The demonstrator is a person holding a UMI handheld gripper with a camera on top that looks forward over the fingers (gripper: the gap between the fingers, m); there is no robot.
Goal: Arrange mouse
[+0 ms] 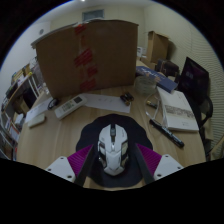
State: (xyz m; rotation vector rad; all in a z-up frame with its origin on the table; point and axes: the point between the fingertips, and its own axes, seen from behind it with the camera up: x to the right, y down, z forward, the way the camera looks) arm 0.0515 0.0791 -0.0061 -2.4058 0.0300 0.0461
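A white and grey mouse (112, 148) with dark side trim lies lengthwise between my fingers, over a black mouse pad (88, 130) on the wooden desk (55, 135). My gripper (113, 158) is shut on the mouse. The purple pad of the left finger (86, 158) and that of the right finger (146, 158) press on its two sides. I cannot tell whether the mouse rests on the pad or hangs just above it.
A large cardboard box with red tape (85, 55) stands at the back of the desk. A white device (68, 105) lies ahead on the left. On the right are an open book (178, 110), a dark stick-like item (165, 131) and a black screen (193, 78).
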